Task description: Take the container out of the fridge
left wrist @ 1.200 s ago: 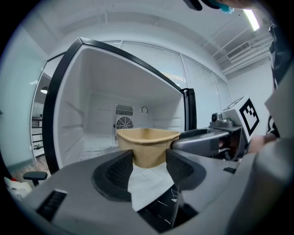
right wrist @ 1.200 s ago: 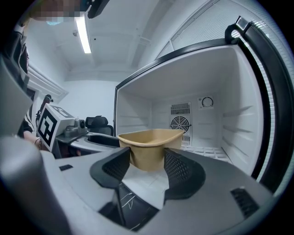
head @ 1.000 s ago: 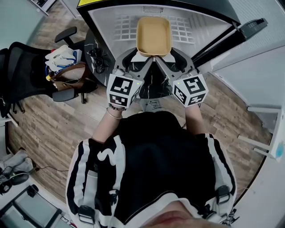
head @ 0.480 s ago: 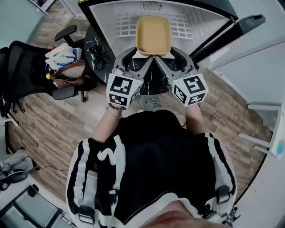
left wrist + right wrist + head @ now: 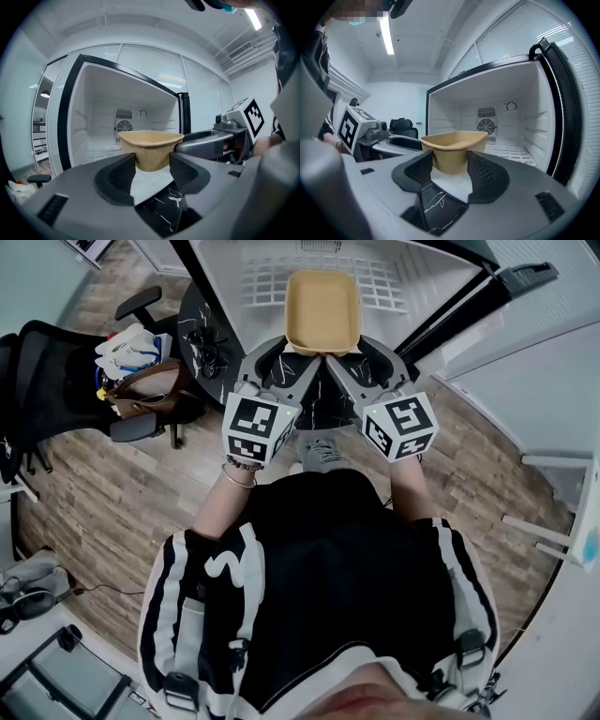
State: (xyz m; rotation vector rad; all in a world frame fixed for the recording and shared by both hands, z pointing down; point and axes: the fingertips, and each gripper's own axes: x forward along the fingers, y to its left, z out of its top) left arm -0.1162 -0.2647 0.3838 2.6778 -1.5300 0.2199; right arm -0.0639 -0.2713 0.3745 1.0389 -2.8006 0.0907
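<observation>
A tan, empty, rounded-rectangular container (image 5: 322,310) hangs in the air in front of the open white fridge (image 5: 272,277). My left gripper (image 5: 298,360) is shut on its near left corner, and my right gripper (image 5: 343,360) is shut on its near right corner. In the left gripper view the container (image 5: 151,147) sits between the dark ribbed pads (image 5: 123,174), with the right gripper's body beside it. In the right gripper view the container (image 5: 454,145) is likewise clamped between the pads (image 5: 482,169). The fridge's wire shelf (image 5: 511,151) lies behind it.
The fridge door (image 5: 473,310) stands open at the right. A black marbled table (image 5: 314,423) lies under the grippers. An office chair (image 5: 52,381) and a brown bag (image 5: 145,395) stand at the left on the wood floor. White furniture edges the right side.
The fridge has slid toward the top edge of the head view while the container stays between both grippers, so the container now sits farther out from the fridge.
</observation>
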